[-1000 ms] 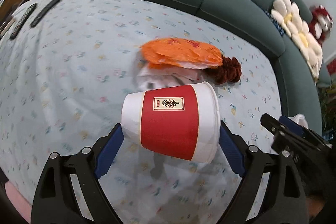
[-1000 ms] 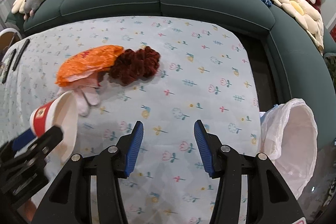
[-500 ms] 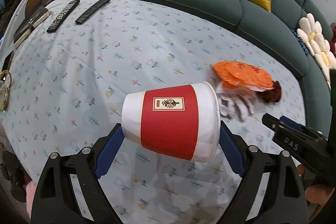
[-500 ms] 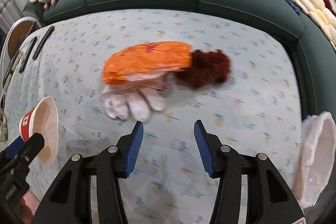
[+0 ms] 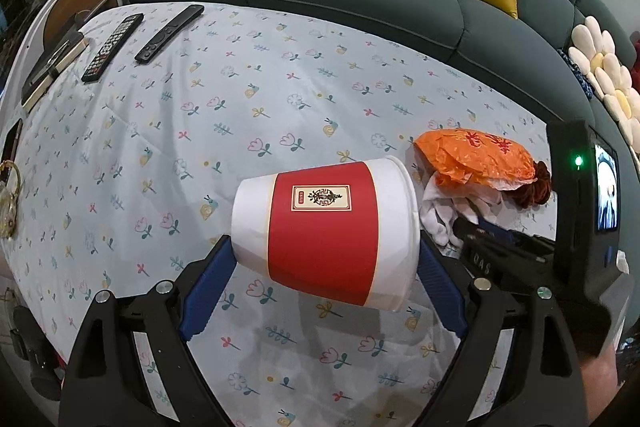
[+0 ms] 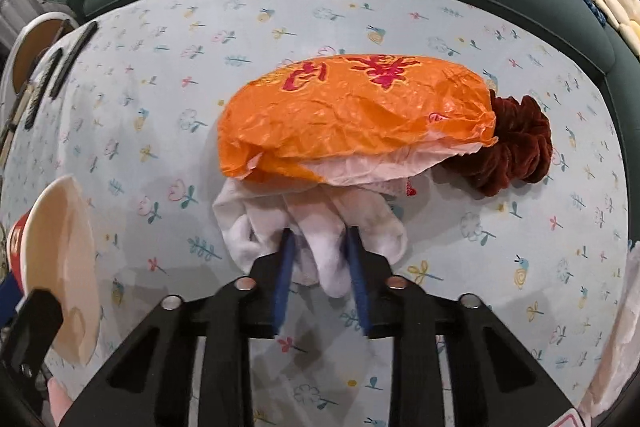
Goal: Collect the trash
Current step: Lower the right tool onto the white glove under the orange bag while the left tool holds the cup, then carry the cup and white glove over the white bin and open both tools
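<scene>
Our left gripper [image 5: 324,267] pinches the paper cup [image 5: 326,231] sideways, clear of the table; our right gripper [image 6: 320,259] closes on the near white glove [image 6: 320,239], presumably to bin it.

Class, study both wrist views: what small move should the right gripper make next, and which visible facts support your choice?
Probably lift a little. The right gripper has its fingers closed on a fold of the white cloth, which still lies on the tablecloth with the orange bag resting on it. A short raise would test the grip. The left gripper already holds the paper cup.
</scene>
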Tool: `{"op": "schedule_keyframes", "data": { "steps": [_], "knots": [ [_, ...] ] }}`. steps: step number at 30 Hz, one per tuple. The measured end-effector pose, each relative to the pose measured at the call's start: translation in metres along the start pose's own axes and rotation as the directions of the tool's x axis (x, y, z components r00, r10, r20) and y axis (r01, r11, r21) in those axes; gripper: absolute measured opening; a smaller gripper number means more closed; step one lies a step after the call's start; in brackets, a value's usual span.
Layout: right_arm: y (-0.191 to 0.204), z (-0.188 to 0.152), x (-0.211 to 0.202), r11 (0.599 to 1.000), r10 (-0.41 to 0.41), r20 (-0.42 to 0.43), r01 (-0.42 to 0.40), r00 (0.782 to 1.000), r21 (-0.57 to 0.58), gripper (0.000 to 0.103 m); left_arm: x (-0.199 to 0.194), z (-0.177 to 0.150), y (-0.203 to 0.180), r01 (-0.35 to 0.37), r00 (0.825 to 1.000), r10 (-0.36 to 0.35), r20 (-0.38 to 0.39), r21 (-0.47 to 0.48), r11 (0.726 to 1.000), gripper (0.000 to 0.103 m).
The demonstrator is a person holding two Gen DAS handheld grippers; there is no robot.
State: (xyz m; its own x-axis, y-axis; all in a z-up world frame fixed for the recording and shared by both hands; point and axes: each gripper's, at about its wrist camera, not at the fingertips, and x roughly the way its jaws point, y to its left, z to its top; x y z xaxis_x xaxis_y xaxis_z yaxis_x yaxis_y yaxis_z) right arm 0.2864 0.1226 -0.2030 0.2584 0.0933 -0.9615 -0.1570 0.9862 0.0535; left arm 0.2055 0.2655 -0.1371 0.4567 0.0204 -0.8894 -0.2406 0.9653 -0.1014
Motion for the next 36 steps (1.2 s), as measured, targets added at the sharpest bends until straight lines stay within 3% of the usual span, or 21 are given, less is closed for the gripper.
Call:
{"op": "schedule_keyframes", "data": {
  "steps": [5,11,16,26,36],
  "knots": [
    [-0.004,-0.026,-0.008,0.999,-0.003,-0.011,0.003,1.0,-0.042,0.006,-0.006,-0.008,-0.013,0.006,1.0,-0.006,-0.006,0.018,1.0,0.084],
    [-0.035,-0.075,-0.033,1.0,0.018,-0.014,-0.018,1.0,0.006,0.005,-0.022,-0.026,-0.042,0.021,1.0,-0.021,-0.006,0.079,0.997,0.084],
    [-0.075,-0.108,-0.072,0.998,0.013,0.04,-0.015,0.999,0.063,0.005,-0.04,-0.044,-0.08,0.042,0.999,-0.043,0.002,0.16,0.986,0.084],
    [-0.159,-0.158,-0.161,0.985,-0.045,0.188,0.012,0.981,0.173,0.005,-0.083,-0.084,-0.18,0.094,0.993,-0.112,0.03,0.352,0.931,0.084],
    [-0.214,-0.183,-0.227,0.964,-0.057,0.323,-0.032,0.945,0.264,0.005,-0.111,-0.108,-0.241,0.123,0.986,-0.16,0.042,0.454,0.882,0.084]
  ]
}}
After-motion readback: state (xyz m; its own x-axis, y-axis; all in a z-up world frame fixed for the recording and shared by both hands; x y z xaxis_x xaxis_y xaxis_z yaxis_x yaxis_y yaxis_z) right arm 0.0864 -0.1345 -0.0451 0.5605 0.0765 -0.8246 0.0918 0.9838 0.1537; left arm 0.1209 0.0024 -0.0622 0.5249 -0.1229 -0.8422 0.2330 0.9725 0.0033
